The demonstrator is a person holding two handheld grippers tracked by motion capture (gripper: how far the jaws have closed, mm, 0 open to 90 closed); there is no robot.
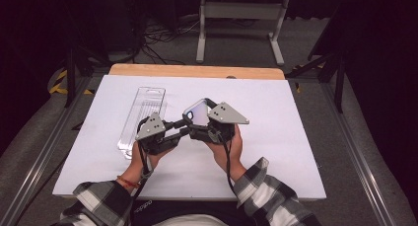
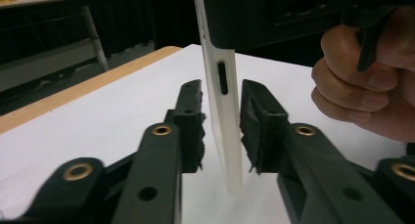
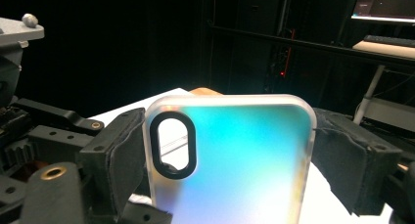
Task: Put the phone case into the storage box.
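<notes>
Left gripper (image 1: 181, 127) has its fingers narrow around the phone case's (image 1: 197, 111) edge, not quite pinching. Right gripper (image 3: 215, 150) clamps it above the tabletop (image 1: 276, 137); a tug could twist it loose.

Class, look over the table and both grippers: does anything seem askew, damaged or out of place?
Nothing stands out. The phone case is intact, held off the white sheet between the right gripper and left gripper. The clear package lies flat on the sheet, a little slanted.
</notes>
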